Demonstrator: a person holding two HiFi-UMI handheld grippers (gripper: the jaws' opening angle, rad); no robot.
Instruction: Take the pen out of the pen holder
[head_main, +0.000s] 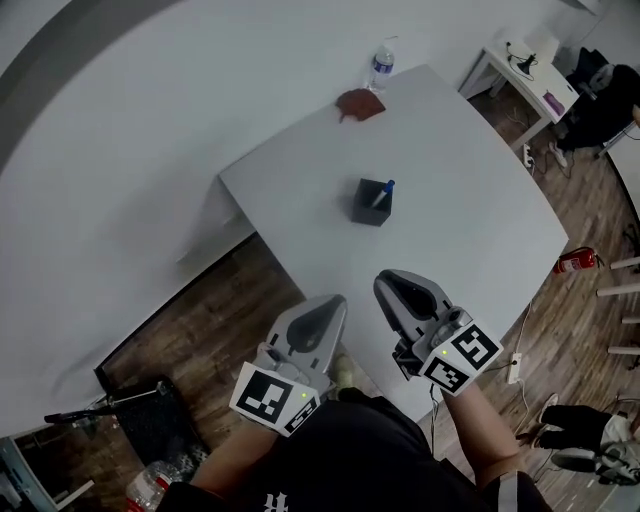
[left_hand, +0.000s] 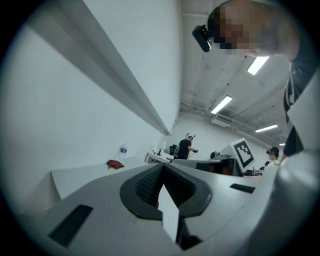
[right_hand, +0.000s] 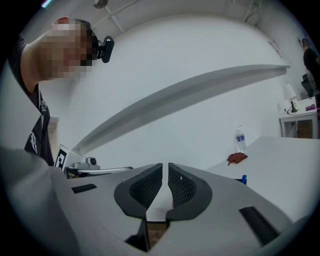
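On the white table (head_main: 480, 210) stands a black square pen holder (head_main: 372, 203) with a blue pen (head_main: 385, 192) sticking up out of it. Both grippers hang near the table's front edge, well short of the holder. My left gripper (head_main: 330, 303) is off the table's front corner, its jaws shut and empty (left_hand: 162, 169). My right gripper (head_main: 392, 283) is over the table's near edge, jaws shut with nothing between them (right_hand: 165, 167). In the right gripper view only the blue pen's tip (right_hand: 244, 178) shows past the right jaw.
A water bottle (head_main: 380, 66) and a crumpled red cloth (head_main: 359, 103) sit at the table's far corner. A white wall runs along the left. A desk (head_main: 520, 70) stands behind on the right, a fire extinguisher (head_main: 575, 261) and a black case (head_main: 150, 410) are on the wood floor.
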